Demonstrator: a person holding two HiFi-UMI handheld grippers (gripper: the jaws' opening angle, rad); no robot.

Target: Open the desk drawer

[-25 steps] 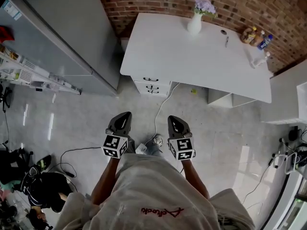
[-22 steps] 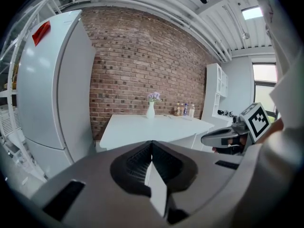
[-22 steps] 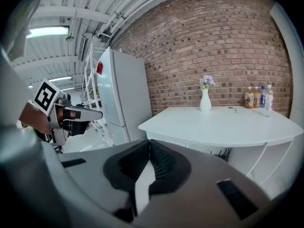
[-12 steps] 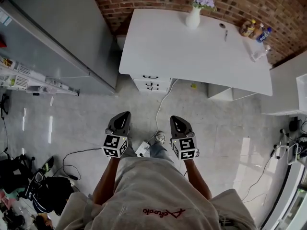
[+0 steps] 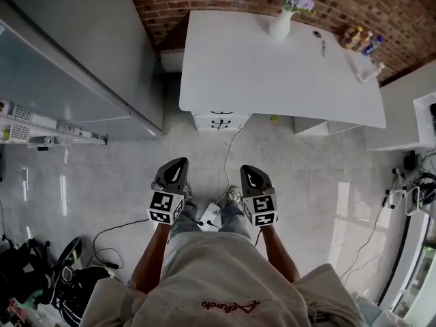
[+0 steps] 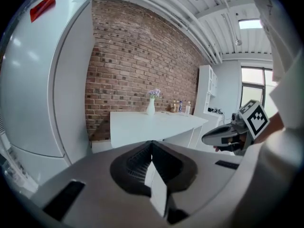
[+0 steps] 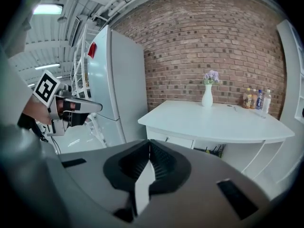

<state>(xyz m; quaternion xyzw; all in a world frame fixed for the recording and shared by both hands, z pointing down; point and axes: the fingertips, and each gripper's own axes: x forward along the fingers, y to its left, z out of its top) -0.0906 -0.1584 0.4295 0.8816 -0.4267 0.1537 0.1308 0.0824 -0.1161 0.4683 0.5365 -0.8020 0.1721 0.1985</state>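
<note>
The white desk [image 5: 272, 67] stands against the brick wall, and its stack of drawers [image 5: 219, 120] with dark handles sits under its left end. Both grippers hang side by side over the floor, well short of the desk. My left gripper [image 5: 177, 163] is shut with nothing in it, and so is my right gripper [image 5: 247, 170]. In the right gripper view the desk [image 7: 213, 120] and a drawer front [image 7: 178, 140] lie ahead past the shut jaws of the right gripper [image 7: 149, 145]. In the left gripper view the left gripper [image 6: 151, 144] points at the desk [image 6: 152, 125].
A tall grey fridge [image 5: 82, 60] stands left of the desk. A white vase with flowers [image 5: 281, 22] and bottles [image 5: 361, 43] are on the desktop. A power strip with a cable [image 5: 211, 213] lies on the floor by my feet. White shelving [image 5: 409, 125] is on the right.
I have stepped forward toward the desk, and the floor clutter at the left has slid down the picture. Both grippers stay shut and side by side.
</note>
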